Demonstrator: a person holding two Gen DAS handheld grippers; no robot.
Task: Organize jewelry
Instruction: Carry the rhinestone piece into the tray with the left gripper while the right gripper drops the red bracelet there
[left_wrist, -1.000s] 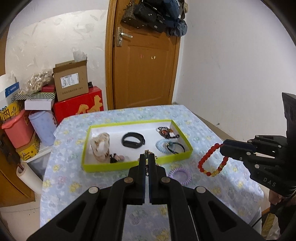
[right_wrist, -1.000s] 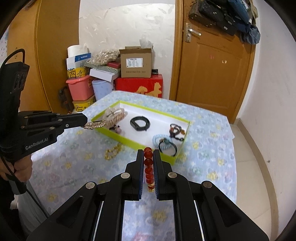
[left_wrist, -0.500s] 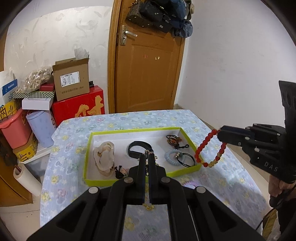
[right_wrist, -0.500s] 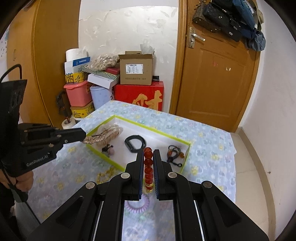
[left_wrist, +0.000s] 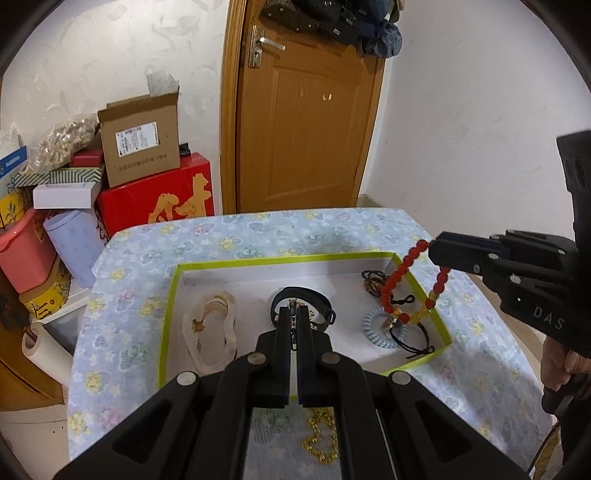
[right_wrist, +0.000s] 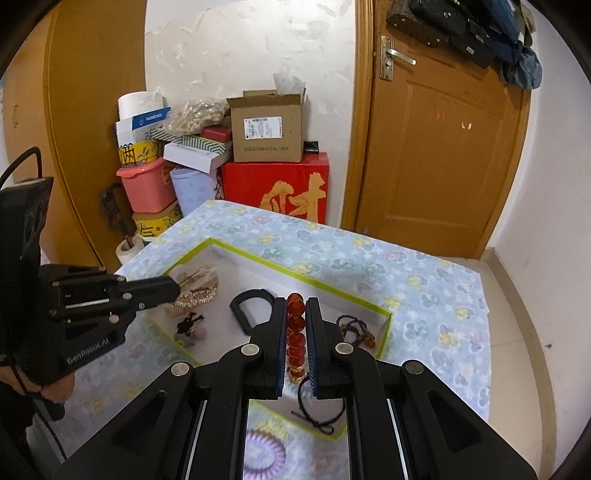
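Right tongs, marked "DAS", clamp red beads over tray; left tongs, marked "GenRobot.AI", pinch a glittery chain at 9 o'clock.

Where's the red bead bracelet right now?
The red bead bracelet hangs from the right hand-held gripper, over the right end of the green-rimmed white tray, above the light blue coil hair tie.

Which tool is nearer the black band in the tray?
Left. The left tool hangs directly over the black band; the right tool holds red beads above the tray's right end.
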